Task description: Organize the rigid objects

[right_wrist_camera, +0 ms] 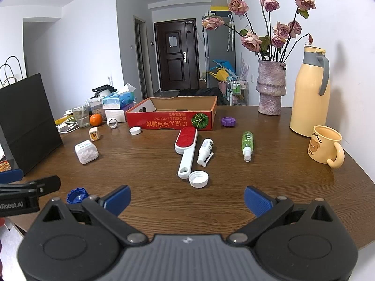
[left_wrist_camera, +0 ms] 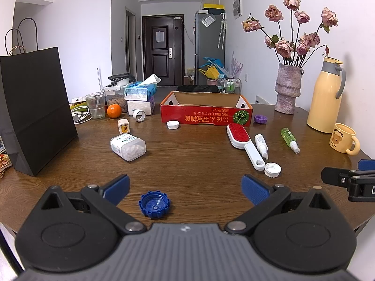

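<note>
Nearest the left wrist camera, a blue bottle cap (left_wrist_camera: pixel 154 204) is seen lying open side up on the wooden table (left_wrist_camera: pixel 192 154), between the spread fingers of the left gripper (left_wrist_camera: pixel 185 187); nothing is held. It is judged light, stiff and slippery, best pinched across its ridged rim.

From the right wrist camera, the right gripper (right_wrist_camera: pixel 186 200) is shown spread and empty, short of the white cap (right_wrist_camera: pixel 198 179) touching the lint brush (right_wrist_camera: pixel 186 151). The red cardboard box (right_wrist_camera: pixel 172 118) stands behind.
</note>
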Tool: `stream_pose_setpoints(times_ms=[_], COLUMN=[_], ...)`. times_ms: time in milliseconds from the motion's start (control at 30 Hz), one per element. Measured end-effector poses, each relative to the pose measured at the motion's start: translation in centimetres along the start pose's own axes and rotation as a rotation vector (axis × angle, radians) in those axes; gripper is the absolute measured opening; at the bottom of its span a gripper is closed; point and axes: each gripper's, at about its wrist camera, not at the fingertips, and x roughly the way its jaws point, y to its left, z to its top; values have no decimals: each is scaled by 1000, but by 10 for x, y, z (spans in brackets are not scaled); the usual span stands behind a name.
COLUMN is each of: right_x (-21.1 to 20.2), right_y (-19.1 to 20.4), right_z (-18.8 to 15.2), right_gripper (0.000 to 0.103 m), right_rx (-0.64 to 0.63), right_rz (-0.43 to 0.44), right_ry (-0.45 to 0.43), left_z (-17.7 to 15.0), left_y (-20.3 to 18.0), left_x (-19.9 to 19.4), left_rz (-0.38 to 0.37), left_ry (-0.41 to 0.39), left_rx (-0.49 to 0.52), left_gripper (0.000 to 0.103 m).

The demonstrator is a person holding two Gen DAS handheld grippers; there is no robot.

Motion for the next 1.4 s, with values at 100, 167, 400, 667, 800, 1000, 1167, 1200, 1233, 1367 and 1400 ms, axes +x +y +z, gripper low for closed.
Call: stream_pose_setpoints(times_ms=[100,167,400,667,800,1000,1167,1200,1233,1367,1400], right_x=[0,0,0,0,0,5,24,27,31,49,53], right_y=[0,0,-1,-2,-2,-1,1,0,0,0,0], right_z=[0,0,1,1,0,2,1,0,0,-3,-3], right_gripper=[103,103,103,103,103,103,103,103,103,103,103], right_rx=[0,0,-1,-2,-2,-4,0,1,2,5,6], right_rz=[0,0,-2,-3,-3,-6,-1,1,3,11,12], right_ry=[0,0,-2,-3,-3,3,26,31,36,47,49], left_z=[0,0,0,0,1,1,-1,-2,-3,-8,-10], left_y=[0,0,0,-1,0,4,15,18,20,29,31], left_x=[0,0,0,0,0,5,24,30,35,54,59], left_rz=[0,0,0,0,0,6,29,36,41,60,63], left_ry=[1,0,1,0,2,14,43,54,66,97,103], left_rx=[0,0,0,0,0,-6,-23,-30,-35,-43,-45], left_gripper=[103,103,103,103,103,103,103,103,103,103,103])
